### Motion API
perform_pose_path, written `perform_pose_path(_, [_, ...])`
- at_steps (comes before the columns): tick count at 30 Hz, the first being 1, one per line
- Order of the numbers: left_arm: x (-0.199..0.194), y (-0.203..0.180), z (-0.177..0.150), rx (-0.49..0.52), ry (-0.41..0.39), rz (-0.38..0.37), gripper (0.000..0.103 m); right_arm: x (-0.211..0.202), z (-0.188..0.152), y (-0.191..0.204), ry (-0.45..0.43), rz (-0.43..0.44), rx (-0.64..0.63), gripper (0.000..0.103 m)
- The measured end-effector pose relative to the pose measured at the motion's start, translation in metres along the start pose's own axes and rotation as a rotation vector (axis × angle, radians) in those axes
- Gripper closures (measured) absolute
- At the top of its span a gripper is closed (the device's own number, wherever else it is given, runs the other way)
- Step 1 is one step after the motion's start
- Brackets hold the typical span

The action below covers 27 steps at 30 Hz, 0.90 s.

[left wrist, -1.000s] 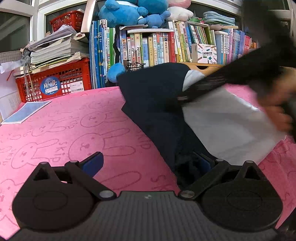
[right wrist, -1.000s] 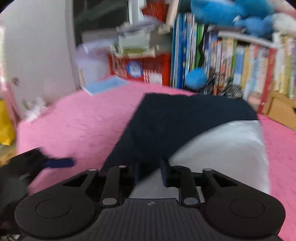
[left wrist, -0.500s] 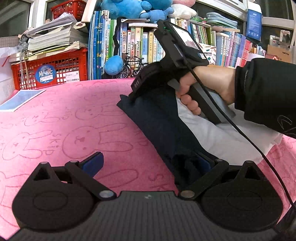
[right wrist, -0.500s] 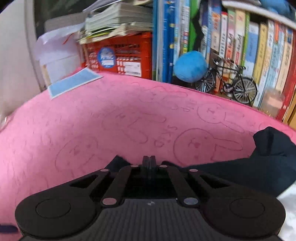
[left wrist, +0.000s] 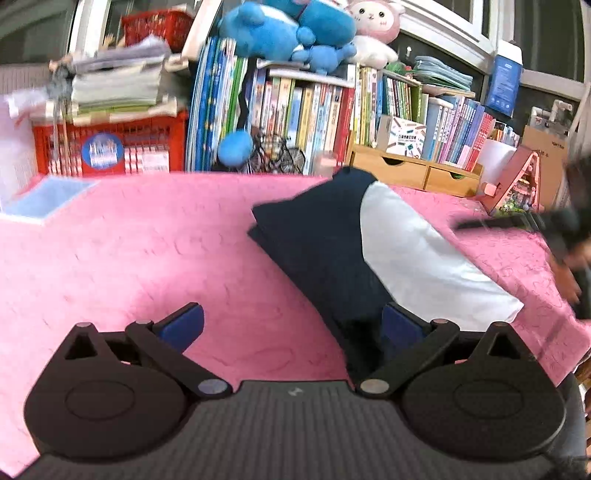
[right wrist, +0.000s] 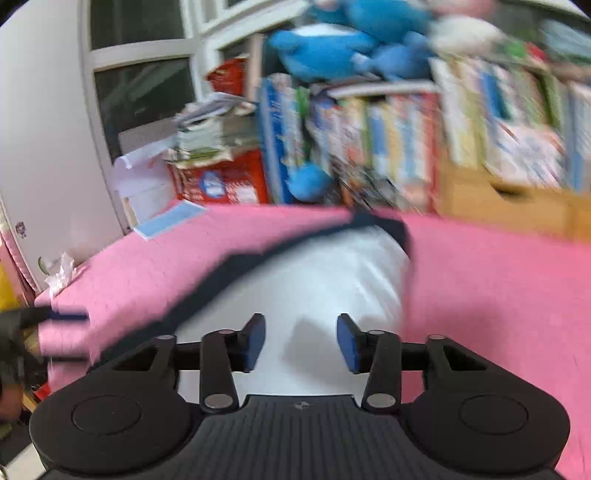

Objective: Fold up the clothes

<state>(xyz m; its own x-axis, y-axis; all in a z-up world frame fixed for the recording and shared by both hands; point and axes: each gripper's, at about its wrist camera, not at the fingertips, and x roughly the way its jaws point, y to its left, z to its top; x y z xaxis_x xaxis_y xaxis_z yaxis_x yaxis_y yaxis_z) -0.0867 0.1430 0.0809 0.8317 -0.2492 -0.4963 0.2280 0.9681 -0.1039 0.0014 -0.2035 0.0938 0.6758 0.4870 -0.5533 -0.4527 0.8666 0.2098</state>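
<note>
Currently on my two feeds, counted:

One garment (left wrist: 332, 254), navy and white, lying folded on the pink table (left wrist: 129, 258). Navy part on the left in the left view, white part (left wrist: 417, 254) on the right. In the right view the white part (right wrist: 332, 280) fills the middle and the navy shows as a strip (right wrist: 221, 273) along its left edge; that view is blurred.

Two grippers. My left gripper (left wrist: 291, 325) has its fingers spread wide: the left pad (left wrist: 183, 325) is over bare pink cloth, the right pad (left wrist: 397, 325) is at the near navy corner of the garment. Nothing is pinched between them. My right gripper (right wrist: 301, 341) also has its fingers released, a plain gap between the two blue pads, hovering over the near white end of the garment. I cannot tell if it touches the cloth.

One hand (left wrist: 569, 273), blurred, at the right edge of the left view.

Containers: two red baskets. The lower one (left wrist: 110, 147) carries a stack of papers (left wrist: 118, 88) on top; its contents I cannot make out. The upper one (left wrist: 155, 24) is half hidden. One wooden drawer unit (left wrist: 413, 173), two drawers, both shut, books (left wrist: 458, 136) standing on it.

Other: one long row of books (left wrist: 295, 110); two blue plush toys (left wrist: 288, 29) and one pink-white one (left wrist: 373, 26) on top of it; one blue ball (left wrist: 234, 147); one blue booklet (left wrist: 48, 199) at the table's far left.
</note>
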Motion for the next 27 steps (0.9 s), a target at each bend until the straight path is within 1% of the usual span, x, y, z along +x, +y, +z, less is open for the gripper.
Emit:
perform_pose_path(2, [-0.005,-0.003,0.017,0.025,-0.019,0.019,0.0,-0.008,-0.023,-0.013,0.039,0.01,0.069,0.072])
perform_pose_path(3, [-0.003,-0.007,0.027,0.031,-0.027,0.014,0.0,-0.01,-0.034,-0.016,0.047,0.015,0.095,0.073])
perform_pose_path(6, [0.016,-0.032,0.054,0.043,-0.012,-0.06,0.0,-0.015,-0.054,-0.021,0.031,0.015,0.14,0.073])
perform_pose_path(9, [0.037,-0.057,0.079,0.057,0.008,-0.123,0.0,-0.015,-0.062,-0.023,0.014,0.003,0.171,0.073])
perform_pose_path(10, [0.053,-0.067,0.08,0.071,0.033,-0.108,0.001,-0.014,-0.064,-0.023,0.009,-0.001,0.177,0.073])
perform_pose_path(13, [0.101,-0.097,0.083,0.114,0.107,-0.061,0.009,-0.012,-0.073,-0.022,-0.012,-0.009,0.186,0.073])
perform_pose_path(14, [0.117,-0.107,0.084,0.128,0.131,-0.046,0.024,-0.012,-0.075,-0.023,-0.022,-0.007,0.194,0.073])
perform_pose_path(15, [0.133,-0.117,0.085,0.143,0.156,-0.03,0.048,-0.012,-0.077,-0.024,-0.032,-0.004,0.205,0.073])
perform_pose_path(16, [0.149,-0.127,0.085,0.157,0.18,-0.015,0.061,-0.012,-0.079,-0.024,-0.042,0.0,0.215,0.073])
perform_pose_path(17, [0.165,-0.137,0.086,0.171,0.205,0.001,0.069,-0.012,-0.081,-0.025,-0.052,0.004,0.226,0.073])
perform_pose_path(20, [0.21,-0.164,0.089,0.21,0.276,0.047,0.079,-0.011,-0.085,-0.023,-0.083,-0.001,0.218,0.073])
perform_pose_path(25, [0.247,-0.166,0.103,0.197,0.342,0.103,0.083,-0.009,-0.085,-0.024,-0.091,0.01,0.228,0.074])
perform_pose_path(26, [0.251,-0.165,0.103,0.198,0.337,0.116,0.088,-0.01,-0.085,-0.026,-0.094,0.022,0.243,0.074])
perform_pose_path(27, [0.253,-0.165,0.102,0.207,0.328,0.134,0.096,-0.01,-0.085,-0.029,-0.096,0.036,0.261,0.074])
